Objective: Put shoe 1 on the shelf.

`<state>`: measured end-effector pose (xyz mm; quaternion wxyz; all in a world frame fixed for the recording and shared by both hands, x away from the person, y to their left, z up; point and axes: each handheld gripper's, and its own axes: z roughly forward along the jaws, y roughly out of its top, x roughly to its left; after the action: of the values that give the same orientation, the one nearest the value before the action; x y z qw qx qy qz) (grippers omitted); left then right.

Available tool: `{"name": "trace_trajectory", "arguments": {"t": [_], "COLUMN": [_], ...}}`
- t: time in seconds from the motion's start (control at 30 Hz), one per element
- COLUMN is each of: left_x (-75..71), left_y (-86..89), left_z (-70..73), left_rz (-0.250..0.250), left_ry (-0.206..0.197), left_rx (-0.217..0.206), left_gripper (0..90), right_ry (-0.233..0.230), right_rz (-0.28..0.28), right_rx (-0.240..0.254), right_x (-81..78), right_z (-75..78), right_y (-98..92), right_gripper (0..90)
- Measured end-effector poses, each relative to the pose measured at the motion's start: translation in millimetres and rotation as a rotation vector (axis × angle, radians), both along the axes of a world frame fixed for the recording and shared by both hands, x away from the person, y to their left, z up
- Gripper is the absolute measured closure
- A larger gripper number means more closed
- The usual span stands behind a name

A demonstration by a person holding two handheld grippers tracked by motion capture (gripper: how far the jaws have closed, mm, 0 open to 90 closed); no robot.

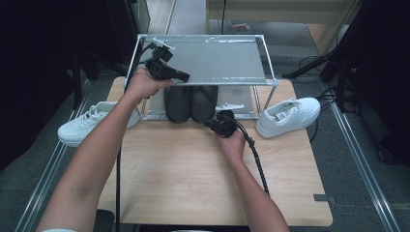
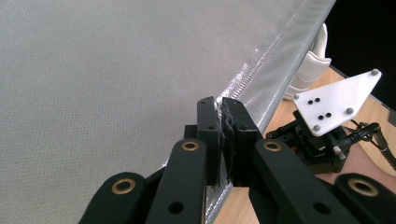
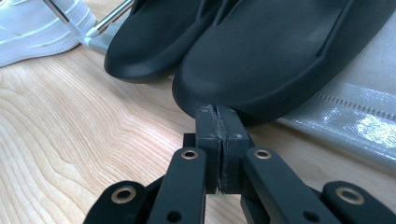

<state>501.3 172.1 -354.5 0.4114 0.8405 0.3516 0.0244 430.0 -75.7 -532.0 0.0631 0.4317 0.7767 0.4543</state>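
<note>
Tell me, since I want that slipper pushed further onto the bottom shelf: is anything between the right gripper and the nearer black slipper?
Nothing visible. The right gripper, jaws shut, sits at the heel edge of the black slipper, no object between them.

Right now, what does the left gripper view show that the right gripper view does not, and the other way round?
Left gripper view, not the right one: the grey top shelf, with the left gripper shut at its edge, and the right gripper with its white plate farther off. Right gripper view, not the left one: two black slippers, with the right gripper's shut jaws at the nearer one's toe, and the lower shelf mat. Both: the wooden table and a white sneaker near the edge, likely not the same one.
</note>
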Motion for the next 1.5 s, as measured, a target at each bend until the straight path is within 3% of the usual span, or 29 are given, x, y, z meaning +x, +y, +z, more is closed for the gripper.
{"name": "trace_trajectory", "arguments": {"t": [0.23,0.43,0.53,0.73,0.87,1.1,1.27,1.3,1.5], "left_x": [-3.0,-6.2,-17.6,-43.4,-60.7,-91.9,-108.1,-116.7,-134.4], "left_y": [-2.5,2.8,5.9,12.5,18.8,27.3,32.8,36.0,43.9], "left_z": [2.4,9.0,16.1,17.4,10.8,-0.6,-10.0,-17.3,-36.4], "left_rz": [0.019,0.035,0.006,-0.023,-0.041,-0.052,-0.039,-0.033,0.004], "left_ry": [-0.024,-0.007,-0.028,-0.014,-0.002,-0.006,-0.013,-0.010,0.001], "left_rx": [0.026,-0.013,-0.026,-0.028,-0.058,-0.049,-0.046,-0.057,-0.066], "left_gripper": [84.7,78.5,76.6,67.1,61.2,49.2,46.3,46.0,44.6], "right_ry": [-0.001,-0.024,-0.023,-0.036,-0.033,-0.044,-0.066,-0.070,-0.069], "right_rz": [0.006,0.066,0.111,0.144,0.165,0.190,0.226,0.225,0.243], "right_rx": [-0.006,0.001,-0.020,-0.017,-0.022,0.005,0.018,0.021,0.037], "right_x": [-3.2,-19.4,-30.4,-56.8,-70.6,-89.5,-100.4,-102.4,-109.2], "right_z": [9.5,27.5,34.4,47.8,53.8,58.7,60.0,59.9,58.5], "right_y": [-1.4,-6.1,-10.2,-24.2,-34.0,-53.3,-64.6,-66.9,-75.5], "right_gripper": [90.0,87.4,87.4,82.4,78.4,64.6,62.9,62.4,58.5]}}
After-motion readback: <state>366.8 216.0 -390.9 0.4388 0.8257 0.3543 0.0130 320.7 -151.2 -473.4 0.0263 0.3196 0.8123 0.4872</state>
